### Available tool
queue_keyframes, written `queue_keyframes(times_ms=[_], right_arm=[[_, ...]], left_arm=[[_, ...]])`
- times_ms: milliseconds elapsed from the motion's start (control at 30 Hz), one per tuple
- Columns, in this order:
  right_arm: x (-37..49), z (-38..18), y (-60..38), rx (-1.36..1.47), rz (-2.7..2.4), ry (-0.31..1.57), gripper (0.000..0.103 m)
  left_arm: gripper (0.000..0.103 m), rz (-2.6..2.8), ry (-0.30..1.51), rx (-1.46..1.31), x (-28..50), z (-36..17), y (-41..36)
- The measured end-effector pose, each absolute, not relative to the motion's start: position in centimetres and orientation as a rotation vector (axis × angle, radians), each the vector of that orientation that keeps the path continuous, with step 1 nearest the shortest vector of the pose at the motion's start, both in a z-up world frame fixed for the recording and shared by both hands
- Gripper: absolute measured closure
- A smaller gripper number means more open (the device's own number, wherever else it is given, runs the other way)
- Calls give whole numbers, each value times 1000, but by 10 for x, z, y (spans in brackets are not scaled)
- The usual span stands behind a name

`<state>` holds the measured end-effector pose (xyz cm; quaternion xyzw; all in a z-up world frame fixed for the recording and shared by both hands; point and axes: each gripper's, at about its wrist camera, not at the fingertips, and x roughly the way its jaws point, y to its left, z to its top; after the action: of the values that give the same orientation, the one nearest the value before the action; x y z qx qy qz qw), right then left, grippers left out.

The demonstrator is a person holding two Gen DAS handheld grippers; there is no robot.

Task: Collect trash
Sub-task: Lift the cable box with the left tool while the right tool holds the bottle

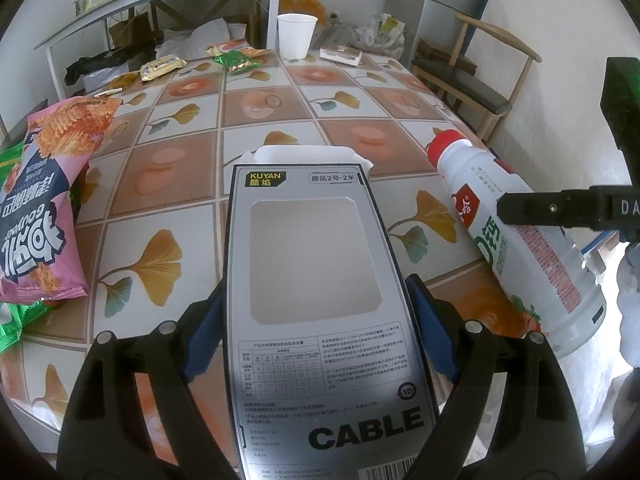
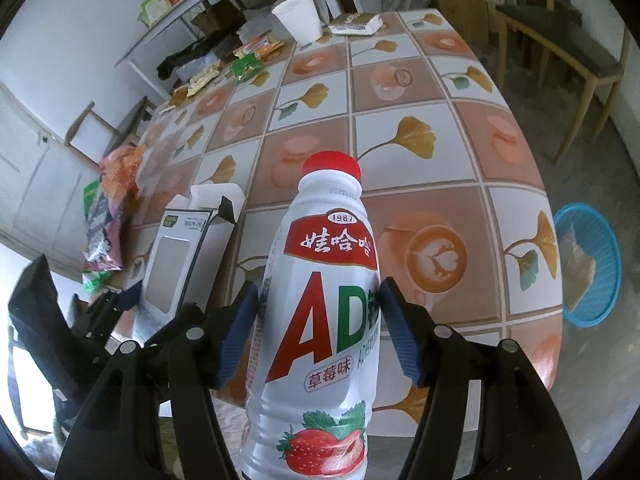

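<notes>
The left gripper (image 1: 316, 320) clamps a flat grey cardboard cable box (image 1: 316, 300) with a clear window, its blue pads (image 1: 430, 324) pressed against both long edges and the open white flap pointing away over the tiled ginkgo-leaf surface (image 1: 192, 168). The right gripper (image 2: 320, 328) holds a white plastic strawberry drink bottle (image 2: 320, 320) with a red cap, gripped across its labelled middle by the blue pads (image 2: 236, 336), cap end forward. From the left wrist view, the bottle (image 1: 516, 236) lies just to the right of the box. Left of the left gripper, a pink snack bag (image 1: 48, 200) lies at the surface's edge over green wrappers (image 1: 16, 320). Far ahead of both grippers stand a white paper cup (image 1: 296, 36), a small stack of tissue packets (image 1: 340, 54) beside it, and scattered green and yellow snack wrappers (image 1: 236, 60). Off the surface's far right edge in the right wrist view, a blue plastic mesh basket (image 2: 600, 280) sits on the floor. A wooden chair (image 1: 472, 80) stands beyond the surface, right of the left gripper
</notes>
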<state>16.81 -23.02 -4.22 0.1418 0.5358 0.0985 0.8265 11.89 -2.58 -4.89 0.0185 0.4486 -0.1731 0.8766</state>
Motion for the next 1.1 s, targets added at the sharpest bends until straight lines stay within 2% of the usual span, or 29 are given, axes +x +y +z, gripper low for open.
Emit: queue_keyframes(times_ms=[867,1100], right_arm=[[165,-45,-208,199,203,1172,41],[164,-45,-208,208,191,1159,43]], left_arm=[[23,-348,934,21,121,-48,-22],[23,-347,931,21,121,-48,-22]])
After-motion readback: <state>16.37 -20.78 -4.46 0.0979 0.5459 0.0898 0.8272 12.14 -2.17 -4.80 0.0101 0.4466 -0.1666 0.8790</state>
